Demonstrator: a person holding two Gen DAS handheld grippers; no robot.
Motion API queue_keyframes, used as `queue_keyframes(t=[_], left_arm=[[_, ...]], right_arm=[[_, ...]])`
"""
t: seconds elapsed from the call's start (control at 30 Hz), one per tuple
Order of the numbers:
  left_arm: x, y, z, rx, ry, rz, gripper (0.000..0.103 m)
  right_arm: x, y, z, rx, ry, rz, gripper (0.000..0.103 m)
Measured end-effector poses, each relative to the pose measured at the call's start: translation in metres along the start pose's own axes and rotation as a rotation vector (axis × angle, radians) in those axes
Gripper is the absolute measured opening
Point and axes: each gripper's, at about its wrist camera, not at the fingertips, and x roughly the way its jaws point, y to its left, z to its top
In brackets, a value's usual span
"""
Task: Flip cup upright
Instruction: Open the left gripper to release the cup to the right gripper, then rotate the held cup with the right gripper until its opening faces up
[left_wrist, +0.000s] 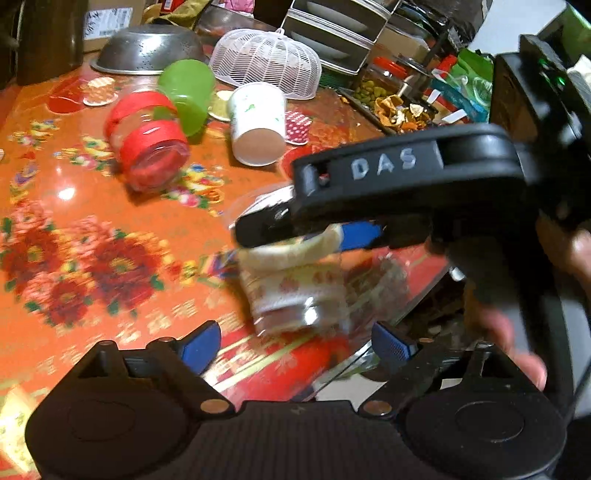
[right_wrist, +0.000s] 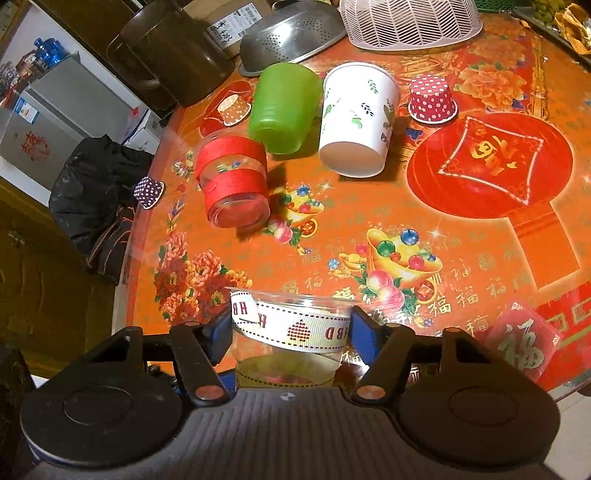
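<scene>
My right gripper (right_wrist: 290, 334) is shut on a clear plastic cup with a cream patterned ribbon (right_wrist: 295, 328), held rim up above the table's near edge. In the left wrist view the same cup (left_wrist: 295, 291) hangs blurred under the right gripper's black fingers (left_wrist: 266, 225). My left gripper (left_wrist: 295, 343) is open and empty just in front of that cup. A clear cup with red ribbons (right_wrist: 232, 184), a green cup (right_wrist: 282, 107) and a white paper cup (right_wrist: 356, 122) lie on their sides further back.
The round table (right_wrist: 369, 221) has an orange and red festive cover. A steel colander (right_wrist: 291, 33), a white mesh cover (right_wrist: 410, 22), a dark jug (right_wrist: 173, 51) and small dotted paper cups (right_wrist: 432, 98) stand at the back. Snack trays (left_wrist: 399, 107) lie at the right.
</scene>
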Motion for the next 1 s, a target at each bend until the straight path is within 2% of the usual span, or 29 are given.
queue_keyframes(t=[0.23, 0.4, 0.6, 0.7, 0.9, 1.0], left_arm=[[-0.041, 0.031, -0.017, -0.054, -0.113, -0.034, 0.091], [-0.053, 0.055, -0.017, -0.108, -0.169, -0.045, 0.091], [-0.063, 0.069, -0.019, -0.117, -0.21, -0.043, 0.091], [-0.071, 0.075, -0.022, -0.124, -0.234, -0.032, 0.091], [-0.087, 0.084, -0.029, -0.126, -0.317, -0.002, 0.091], [-0.095, 0.087, -0.034, -0.128, -0.37, -0.026, 0.091]], right_arm=[[-0.001, 0.002, 0.0, -0.018, -0.008, -0.012, 0.066], [-0.012, 0.013, -0.005, -0.073, -0.087, -0.057, 0.066], [-0.024, 0.022, -0.012, -0.114, -0.165, -0.098, 0.066], [-0.037, 0.03, -0.019, -0.165, -0.275, -0.129, 0.066], [-0.059, 0.045, -0.048, -0.267, -0.578, -0.146, 0.066], [-0.057, 0.047, -0.071, -0.332, -0.738, -0.171, 0.066]])
